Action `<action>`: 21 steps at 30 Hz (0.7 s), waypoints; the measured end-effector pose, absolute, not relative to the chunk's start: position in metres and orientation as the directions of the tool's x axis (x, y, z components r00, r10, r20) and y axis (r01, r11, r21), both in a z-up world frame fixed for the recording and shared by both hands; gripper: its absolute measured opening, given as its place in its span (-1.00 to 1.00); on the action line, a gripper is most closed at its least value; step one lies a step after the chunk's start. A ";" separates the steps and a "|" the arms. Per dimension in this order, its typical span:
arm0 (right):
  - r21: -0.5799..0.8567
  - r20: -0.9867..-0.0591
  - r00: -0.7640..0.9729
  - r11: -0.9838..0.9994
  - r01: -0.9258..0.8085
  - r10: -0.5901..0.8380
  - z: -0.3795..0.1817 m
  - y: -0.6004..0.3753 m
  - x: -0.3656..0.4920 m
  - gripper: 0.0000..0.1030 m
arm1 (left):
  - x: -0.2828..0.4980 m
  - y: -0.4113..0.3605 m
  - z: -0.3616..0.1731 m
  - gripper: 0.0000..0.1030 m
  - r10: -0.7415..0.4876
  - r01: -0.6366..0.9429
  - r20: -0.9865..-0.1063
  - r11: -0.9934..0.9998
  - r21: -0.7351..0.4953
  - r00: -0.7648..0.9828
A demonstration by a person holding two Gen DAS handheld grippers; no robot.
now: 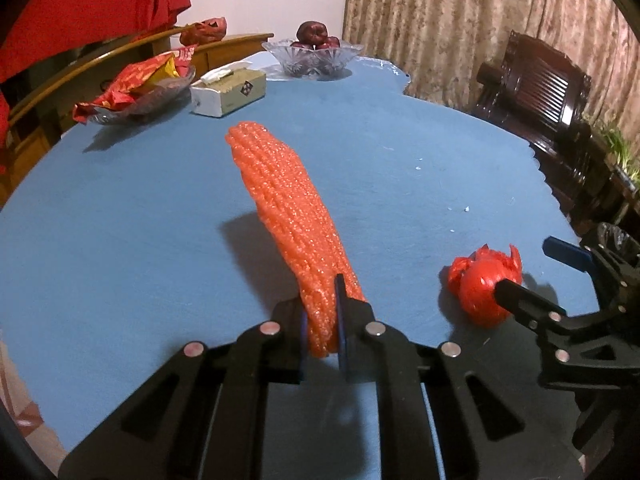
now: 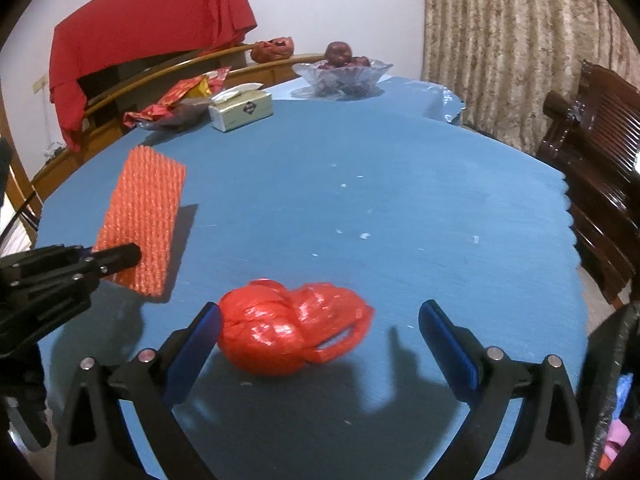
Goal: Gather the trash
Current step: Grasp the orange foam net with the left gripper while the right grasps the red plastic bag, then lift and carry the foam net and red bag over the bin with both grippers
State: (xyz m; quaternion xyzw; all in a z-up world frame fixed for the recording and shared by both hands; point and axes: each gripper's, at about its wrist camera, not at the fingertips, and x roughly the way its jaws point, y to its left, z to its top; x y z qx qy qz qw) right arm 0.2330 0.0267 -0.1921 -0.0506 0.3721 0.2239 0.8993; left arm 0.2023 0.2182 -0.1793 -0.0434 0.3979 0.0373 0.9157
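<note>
My left gripper (image 1: 322,312) is shut on an orange foam fruit net (image 1: 286,216) and holds it lifted above the blue table; the net also shows in the right wrist view (image 2: 144,216), held by the left gripper (image 2: 132,258). A crumpled red plastic bag (image 2: 288,326) lies on the table between the open fingers of my right gripper (image 2: 320,332). The left finger pad (image 2: 196,344) is close to the bag; the right pad stands apart. The bag also shows in the left wrist view (image 1: 482,282) with the right gripper (image 1: 532,268) around it.
At the far side of the blue table (image 2: 400,184) stand a tissue box (image 2: 244,110), a glass dish with red snack wrappers (image 2: 176,110) and a glass bowl of dark fruit (image 2: 344,72). A dark wooden chair (image 2: 600,160) stands at the right edge. Small white crumbs dot the table.
</note>
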 end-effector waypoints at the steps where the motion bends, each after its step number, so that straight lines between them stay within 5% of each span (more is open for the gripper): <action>1: 0.075 -0.696 0.618 0.894 -0.442 0.364 -0.194 0.030 0.234 0.88 | 0.201 0.219 -0.179 -0.81 0.036 -0.105 -0.732 0.993 -0.048 0.681; 4: 0.095 -0.711 0.593 0.887 -0.452 0.378 -0.199 0.036 0.238 0.80 | 0.199 0.223 -0.179 -0.81 0.042 -0.111 -0.732 0.993 -0.046 0.680; 9: 0.138 -0.724 0.539 0.856 -0.498 0.431 -0.201 0.043 0.238 0.11 | 0.195 0.227 -0.179 -0.81 0.042 -0.118 -0.732 0.992 -0.053 0.680; 12: 0.150 -0.720 0.531 0.848 -0.508 0.446 -0.199 0.044 0.235 -0.05 | 0.193 0.225 -0.177 -0.81 0.039 -0.112 -0.730 0.992 -0.052 0.682; 21: 0.180 -0.674 0.567 0.850 -0.495 0.473 -0.166 0.021 0.227 -0.12 | 0.188 0.205 -0.158 -0.81 0.017 -0.075 -0.710 0.996 -0.050 0.704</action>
